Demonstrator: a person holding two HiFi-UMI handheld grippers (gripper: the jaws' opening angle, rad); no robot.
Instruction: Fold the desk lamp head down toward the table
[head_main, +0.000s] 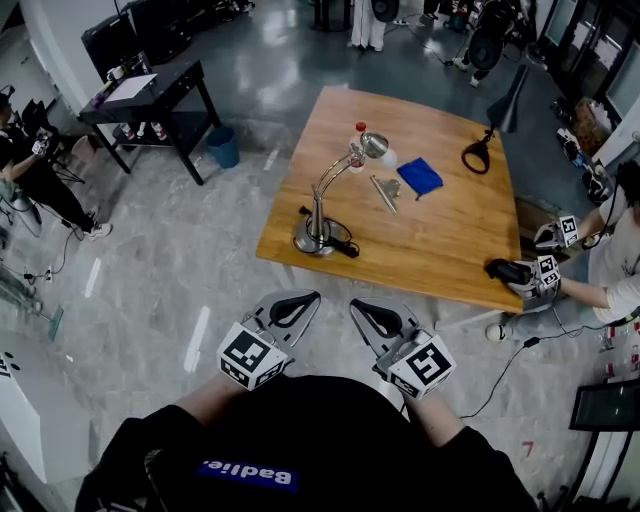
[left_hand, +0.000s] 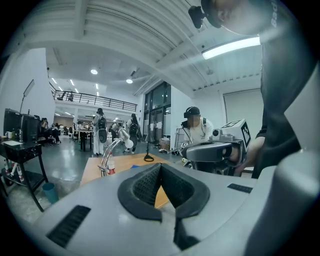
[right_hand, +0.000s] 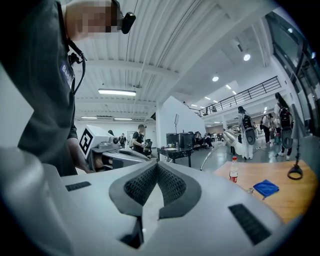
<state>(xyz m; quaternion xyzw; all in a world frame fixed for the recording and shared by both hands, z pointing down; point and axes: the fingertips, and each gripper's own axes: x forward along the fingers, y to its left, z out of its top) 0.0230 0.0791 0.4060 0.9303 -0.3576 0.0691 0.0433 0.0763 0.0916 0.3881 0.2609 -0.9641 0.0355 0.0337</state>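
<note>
1. Left gripper (head_main: 297, 303) is hovering short of the table (head_main: 450, 240), jaws closed, empty.
2. Desk lamp (head_main: 322, 195) is standing at the table's near-left corner, neck running upright, then arching right, head out right.
3. Right gripper (head_main: 362, 306) is hovering alongside, jaws closed, empty.

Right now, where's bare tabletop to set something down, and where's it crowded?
Largest bare patch: the table's near half, between the lamp base and another person's gripper at the right corner. Also bare: the far strip behind the bottle. Crowded: the middle, around lamp head, metal piece and blue cloth.
</note>
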